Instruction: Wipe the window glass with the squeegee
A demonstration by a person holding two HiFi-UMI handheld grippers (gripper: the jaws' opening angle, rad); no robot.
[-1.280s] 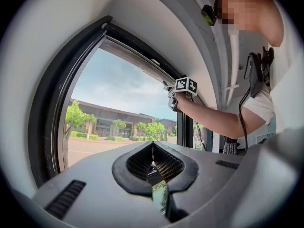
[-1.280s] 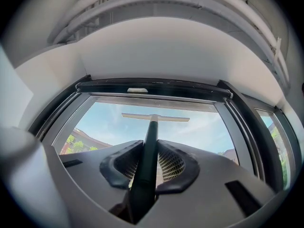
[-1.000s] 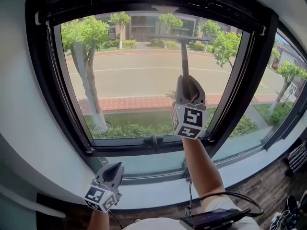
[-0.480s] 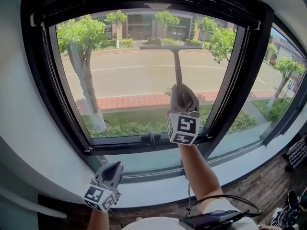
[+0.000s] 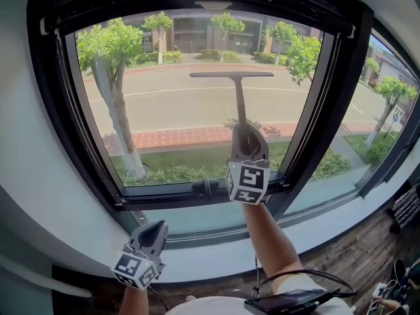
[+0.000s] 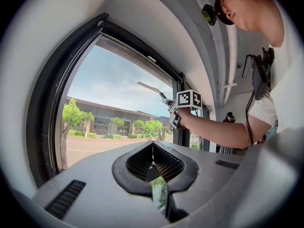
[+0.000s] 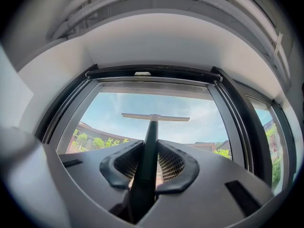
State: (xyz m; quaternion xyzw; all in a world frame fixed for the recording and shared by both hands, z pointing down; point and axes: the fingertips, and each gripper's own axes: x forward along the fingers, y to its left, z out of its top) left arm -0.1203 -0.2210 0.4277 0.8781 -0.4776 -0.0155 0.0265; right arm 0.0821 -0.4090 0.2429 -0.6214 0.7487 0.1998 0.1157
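Right gripper (image 7: 151, 164) is clamping its jaws on the dark handle of the squeegee (image 5: 239, 104). The handle is running straight up from between the pads, with the blade lying level across the upper middle of the window glass (image 5: 170, 110), though blade-to-glass contact is not showing clearly. Left gripper (image 6: 153, 161) is hanging low by the pale ledge (image 5: 216, 258), well apart from the squeegee, jaws drawn together on nothing.

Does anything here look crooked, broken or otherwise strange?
Nothing stands out. The squeegee sits level against the window glass, its handle clamped in the right gripper. The left gripper hangs lower down, shut and empty. No cracks show.
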